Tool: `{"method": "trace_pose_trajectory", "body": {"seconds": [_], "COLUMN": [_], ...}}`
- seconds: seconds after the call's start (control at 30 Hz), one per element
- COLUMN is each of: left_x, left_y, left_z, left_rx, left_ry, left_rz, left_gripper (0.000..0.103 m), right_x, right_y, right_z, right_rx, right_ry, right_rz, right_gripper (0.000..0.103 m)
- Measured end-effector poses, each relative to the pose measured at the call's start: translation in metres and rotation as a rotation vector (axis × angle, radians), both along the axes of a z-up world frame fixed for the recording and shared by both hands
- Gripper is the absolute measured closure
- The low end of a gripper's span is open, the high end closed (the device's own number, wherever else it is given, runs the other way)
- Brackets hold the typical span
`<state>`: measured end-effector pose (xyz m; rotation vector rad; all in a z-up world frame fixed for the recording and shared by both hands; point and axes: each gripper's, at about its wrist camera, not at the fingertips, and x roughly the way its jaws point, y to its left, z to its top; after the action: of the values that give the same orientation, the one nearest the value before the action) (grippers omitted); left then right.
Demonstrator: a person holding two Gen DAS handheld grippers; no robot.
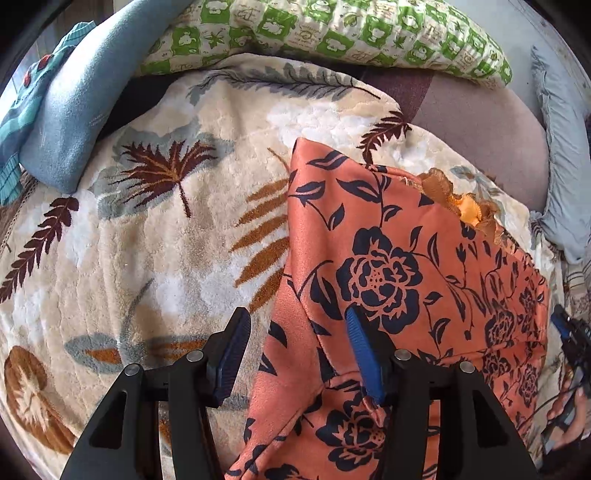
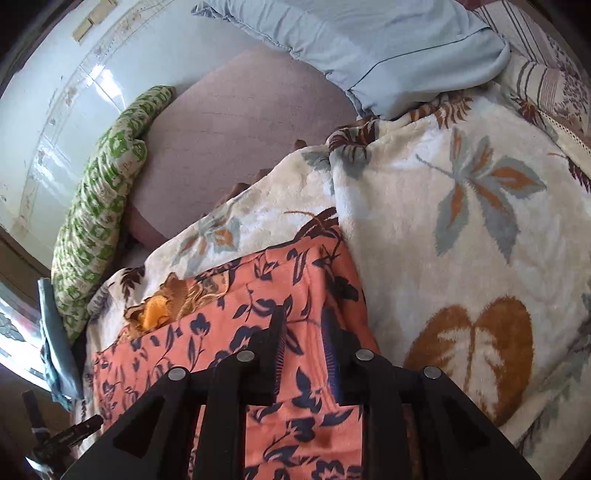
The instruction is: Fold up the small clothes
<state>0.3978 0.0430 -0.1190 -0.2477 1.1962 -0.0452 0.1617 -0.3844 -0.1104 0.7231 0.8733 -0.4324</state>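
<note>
**Orange floral garment on the leaf-print blanket**

The orange floral garment (image 1: 399, 266) lies partly folded on a cream leaf-print blanket (image 1: 147, 240) covering the bed. The left hand-held gripper (image 1: 295, 354) stands spread, one finger over the cloth's left edge, one over the blanket. The right hand-held gripper (image 2: 303, 347) hangs part-spread above the garment's right edge, pinching nothing. A green patterned pillow (image 1: 332, 33) lies beyond.
</note>
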Motion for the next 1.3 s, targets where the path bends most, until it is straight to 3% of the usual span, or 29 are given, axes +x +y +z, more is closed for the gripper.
{"method": "trace_pose_trajectory", "body": {"seconds": [0.17,0.3,0.37,0.47,0.63,0.7,0.9,1.17,1.3], "left_x": [-0.007,-0.022,-0.036,-0.066,-0.128,-0.153,-0.212,-0.24,-0.243], "left_y": [0.001,-0.012,-0.01,0.004,0.044,0.062,0.089,0.078,0.059], "left_z": [0.002,0.005,0.011,0.019,0.035,0.039,0.035,0.011,0.01], "left_rx": [-0.054,0.024,0.02,0.003,0.061,0.055,0.003,-0.106,-0.031], "left_ry": [0.05,0.066,0.072,0.097,0.134,0.149,0.198,0.279,0.259], "left_rz": [-0.028,-0.071,-0.073,-0.07,-0.065,-0.062,-0.05,-0.108,-0.179], "left_gripper": [0.049,0.049,0.049,0.049,0.049,0.049,0.049,0.049,0.038], "right_x": [-0.034,-0.051,-0.061,-0.088,-0.153,-0.18,-0.242,-0.261,-0.259], "right_y": [0.032,0.043,0.047,0.05,0.051,0.053,0.066,0.073,0.08], "right_z": [-0.007,-0.012,-0.002,0.016,0.037,0.035,0.018,0.002,-0.002], "right_rx": [0.101,0.146,0.126,0.103,0.064,0.051,0.08,0.173,0.2], "right_ry": [0.0,0.048,0.055,0.073,0.121,0.161,0.21,0.192,0.176], "right_rz": [0.036,0.017,0.022,0.014,0.021,0.034,0.087,0.124,0.164], "right_gripper": [0.073,0.073,0.073,0.069,0.065,0.056,0.055,0.053,0.05]}}
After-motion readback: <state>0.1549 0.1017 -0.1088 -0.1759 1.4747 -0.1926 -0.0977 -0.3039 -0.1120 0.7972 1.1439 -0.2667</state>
